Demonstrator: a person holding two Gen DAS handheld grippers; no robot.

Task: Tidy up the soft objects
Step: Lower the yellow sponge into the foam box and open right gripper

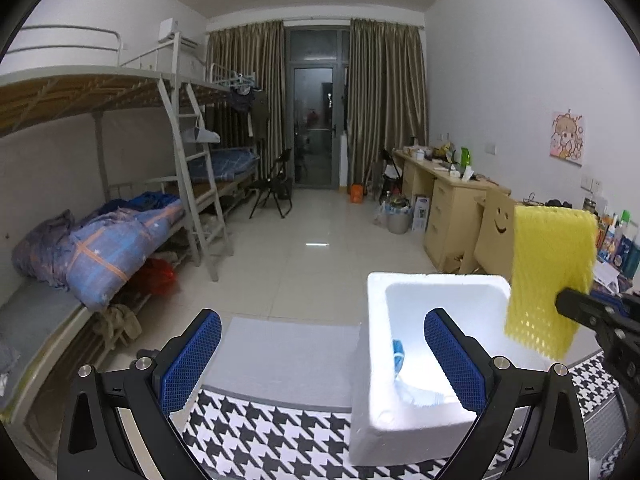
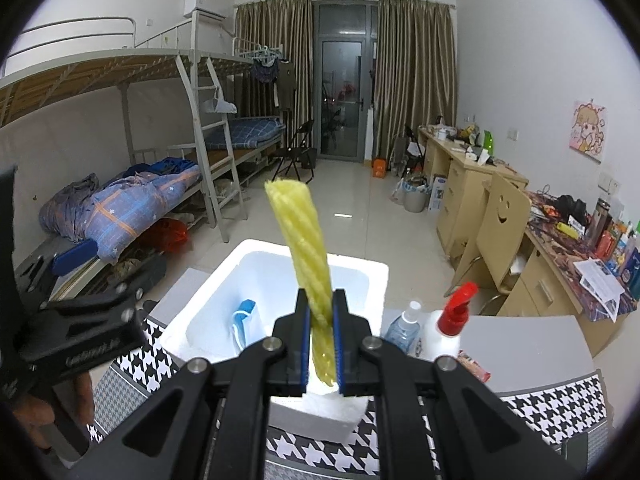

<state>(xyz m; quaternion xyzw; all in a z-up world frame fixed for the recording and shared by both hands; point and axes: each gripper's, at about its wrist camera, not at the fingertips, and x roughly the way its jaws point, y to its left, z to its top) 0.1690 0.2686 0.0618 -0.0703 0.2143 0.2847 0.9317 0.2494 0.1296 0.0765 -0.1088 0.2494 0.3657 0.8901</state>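
Note:
A white foam box (image 1: 400, 432) stands on a houndstooth cloth (image 1: 256, 436); it also shows in the right wrist view (image 2: 360, 276). A blue and white soft item (image 1: 400, 356) lies inside it, seen in the right wrist view too (image 2: 244, 316). My right gripper (image 2: 320, 332) is shut on a yellow foam net sleeve (image 2: 304, 232) and holds it upright above the box. In the left wrist view the sleeve (image 1: 548, 280) hangs at the box's right rim. My left gripper (image 1: 322, 356) is open and empty, left of and over the box.
A clear bottle (image 2: 404, 324) and a red-capped spray bottle (image 2: 448, 328) stand right of the box. A grey mat (image 1: 280, 356) lies beyond the cloth. Bunk beds (image 1: 120, 208) line the left wall; desks (image 1: 448, 200) and a wooden chair (image 2: 496, 232) line the right.

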